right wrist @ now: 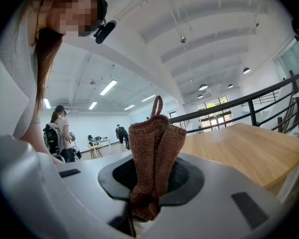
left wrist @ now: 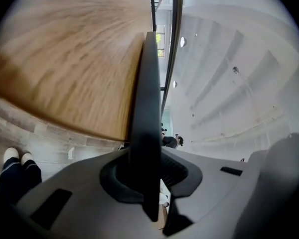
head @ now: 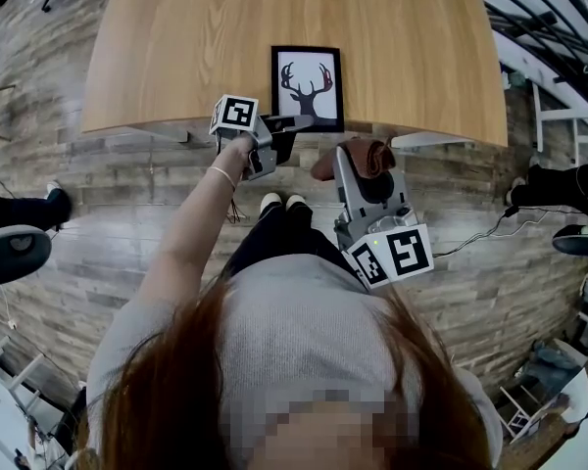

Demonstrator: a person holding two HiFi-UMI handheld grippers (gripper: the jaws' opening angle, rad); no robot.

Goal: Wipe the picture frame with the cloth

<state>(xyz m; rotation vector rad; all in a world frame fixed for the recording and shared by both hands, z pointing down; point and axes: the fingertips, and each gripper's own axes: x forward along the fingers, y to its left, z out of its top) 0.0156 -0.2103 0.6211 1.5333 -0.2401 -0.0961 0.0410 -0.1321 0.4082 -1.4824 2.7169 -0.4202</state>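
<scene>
Spanning the top of the head view, a broad wooden table (head: 176,47) stands on a floor (head: 127,223) of grey-brown planks, its near edge in front of the person. The picture frame (head: 307,86), black with a stag's antlered head on white, lies flat on the table right at that near edge, its bottom side level with the rim. The left gripper (head: 296,123) reaches in level from the left to the frame's near left corner. In the left gripper view a thin dark slab, which looks to be the frame's edge, runs straight up from between the jaws, and they appear closed on it, though the contact itself is hard to make out. The right gripper (head: 367,160) is held just off the table's edge, near the frame's right corner but apart from it. Its jaws are clamped on a small rust-brown knitted cloth (right wrist: 154,153), which stands bunched and upright between them with a little loop at the top.
</scene>
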